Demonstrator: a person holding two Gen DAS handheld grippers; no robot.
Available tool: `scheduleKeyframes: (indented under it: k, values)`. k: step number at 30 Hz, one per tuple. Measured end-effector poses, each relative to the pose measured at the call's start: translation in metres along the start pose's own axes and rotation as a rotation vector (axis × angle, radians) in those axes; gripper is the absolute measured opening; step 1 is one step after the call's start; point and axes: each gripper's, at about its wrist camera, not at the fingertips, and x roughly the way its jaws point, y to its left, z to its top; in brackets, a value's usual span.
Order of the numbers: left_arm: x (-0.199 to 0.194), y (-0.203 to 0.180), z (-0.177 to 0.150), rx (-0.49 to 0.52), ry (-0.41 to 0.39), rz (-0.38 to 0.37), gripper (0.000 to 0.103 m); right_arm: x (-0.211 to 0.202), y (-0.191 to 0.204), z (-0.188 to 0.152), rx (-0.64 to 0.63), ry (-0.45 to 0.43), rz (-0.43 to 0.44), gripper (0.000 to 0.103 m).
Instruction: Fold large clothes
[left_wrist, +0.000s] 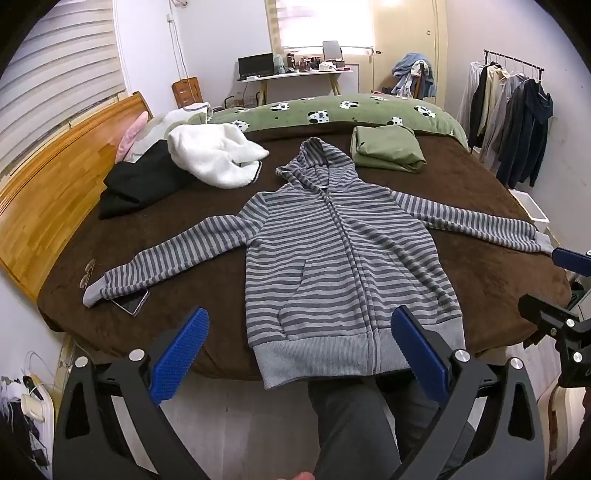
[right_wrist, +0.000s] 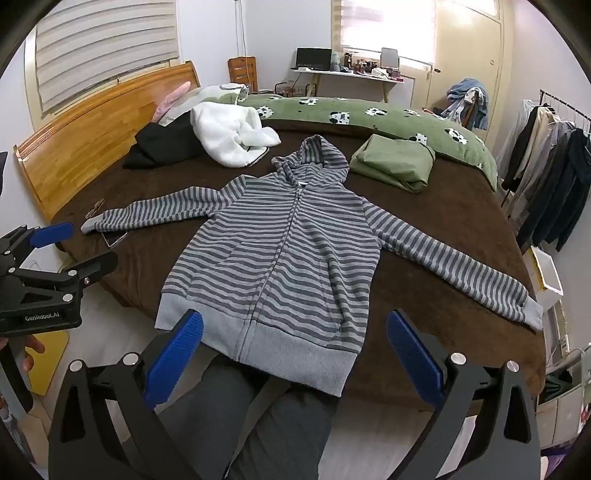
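On the brown bedspread (left_wrist: 480, 266), striped hoodie (left_wrist: 332, 251) flat, hem overhanging the near edge; left gripper (left_wrist: 301, 350) and right gripper (right_wrist: 295, 354) both released, empty.

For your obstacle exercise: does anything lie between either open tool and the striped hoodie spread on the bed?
Nothing visible does. The left tool and right tool hover open above the striped hoodie's hem. Only a phone lies partly under one sleeve cuff, beside glasses.

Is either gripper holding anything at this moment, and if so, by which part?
Nothing is held. The left gripper and the right gripper both have their jaws wide open and empty, short of the striped hoodie, which lies flat on the bed, sleeves spread.
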Motion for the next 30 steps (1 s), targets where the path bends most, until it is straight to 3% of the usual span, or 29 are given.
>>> scheduleKeyframes:
  k: [20,30]
  values:
    - [0.0040,0.0062,0.0010,0.001,0.004,0.020,0.097,0.0014,0.0032,0.0063,-0.017,0.006,0.004,0.097]
    - [0.0054,0.0065,0.0011,-0.006,0.008,-0.008,0.097,0.0018,0.0036,0.0070,-0.017,0.006,0.004,0.097]
